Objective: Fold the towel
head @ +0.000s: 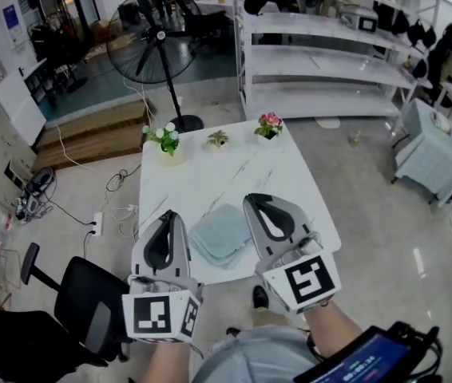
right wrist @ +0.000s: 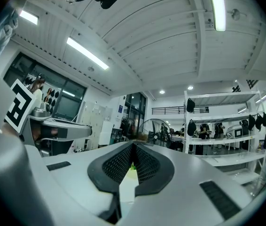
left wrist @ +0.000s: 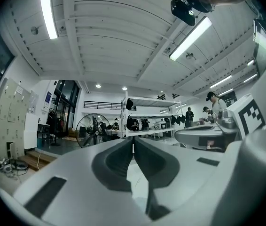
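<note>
The right gripper (head: 258, 201) hides the right edge of the towel (head: 220, 234).

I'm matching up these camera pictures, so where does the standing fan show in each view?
Head view: standing fan, top left.
Left gripper view: standing fan, left of centre.
Right gripper view: standing fan, just right of centre.
Shared landmark: white shelf rack, right of the fan in all three views.

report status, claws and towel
Left claw and right claw shut, empty. Towel flat on table between them, looks folded. Potted plants at far edge, out of the way.
</note>
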